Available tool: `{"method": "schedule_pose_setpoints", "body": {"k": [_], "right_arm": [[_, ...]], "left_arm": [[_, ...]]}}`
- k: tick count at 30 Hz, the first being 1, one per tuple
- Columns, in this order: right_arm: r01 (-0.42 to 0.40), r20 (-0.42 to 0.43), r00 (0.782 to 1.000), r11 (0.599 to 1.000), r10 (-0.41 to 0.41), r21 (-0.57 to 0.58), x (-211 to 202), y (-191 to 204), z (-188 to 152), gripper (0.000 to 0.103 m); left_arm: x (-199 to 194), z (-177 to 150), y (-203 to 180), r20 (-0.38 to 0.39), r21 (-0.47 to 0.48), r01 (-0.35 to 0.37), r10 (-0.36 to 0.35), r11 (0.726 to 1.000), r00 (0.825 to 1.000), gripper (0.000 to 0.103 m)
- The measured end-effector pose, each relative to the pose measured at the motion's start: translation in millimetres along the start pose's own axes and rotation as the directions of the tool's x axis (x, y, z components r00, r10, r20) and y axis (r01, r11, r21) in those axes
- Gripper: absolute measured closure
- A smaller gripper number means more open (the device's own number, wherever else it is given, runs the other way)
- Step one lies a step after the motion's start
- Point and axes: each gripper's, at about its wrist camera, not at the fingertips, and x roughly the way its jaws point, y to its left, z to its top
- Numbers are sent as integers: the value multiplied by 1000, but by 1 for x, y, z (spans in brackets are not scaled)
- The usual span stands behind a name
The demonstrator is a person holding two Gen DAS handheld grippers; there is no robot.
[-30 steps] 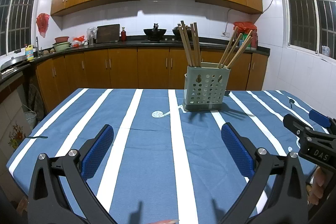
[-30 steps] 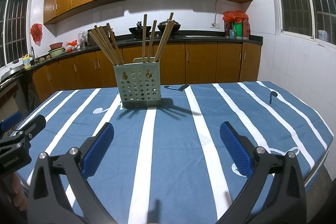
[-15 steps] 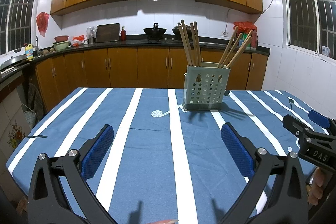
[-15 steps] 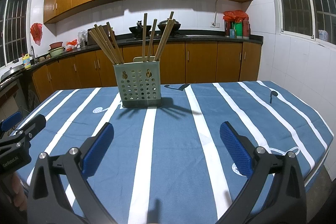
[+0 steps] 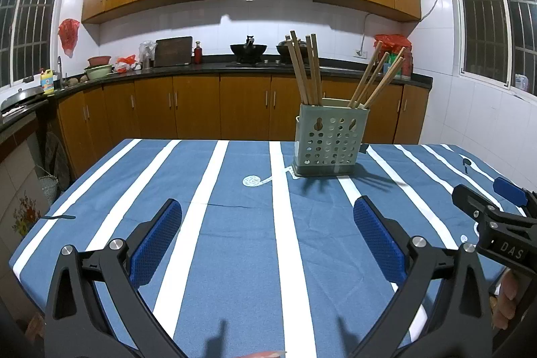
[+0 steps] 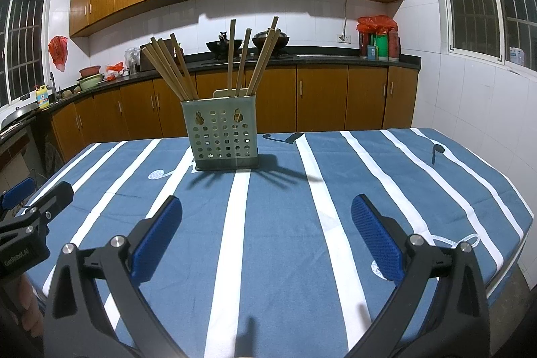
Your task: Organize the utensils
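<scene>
A pale green perforated utensil holder (image 5: 330, 140) stands upright on the blue striped tablecloth (image 5: 235, 223), also in the right wrist view (image 6: 223, 136). Several wooden chopsticks (image 5: 305, 69) stick up from it in two bunches; they also show in the right wrist view (image 6: 171, 69). My left gripper (image 5: 266, 237) is open and empty, above the cloth well short of the holder. My right gripper (image 6: 266, 237) is open and empty, also short of the holder. Each gripper shows at the edge of the other's view: the right one (image 5: 496, 223), the left one (image 6: 23, 217).
The table's near and side edges lie close around the grippers. Wooden cabinets and a dark counter (image 5: 235, 66) with woks, a cutting board and bowls run behind the table. White tiled walls and barred windows stand at both sides.
Both grippers have drifted slightly; the holder sits a touch higher in both views. Nothing was taken hold of or let go.
</scene>
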Motion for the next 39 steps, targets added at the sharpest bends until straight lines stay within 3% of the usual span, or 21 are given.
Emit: {"method": "schedule_pose_setpoints", "body": {"k": [39], "right_arm": [[1, -5, 1000, 1000, -1, 2, -1, 3, -3, 4]], "left_arm": [[1, -4, -6, -8, -7, -3, 3, 1000, 1000, 2]]}}
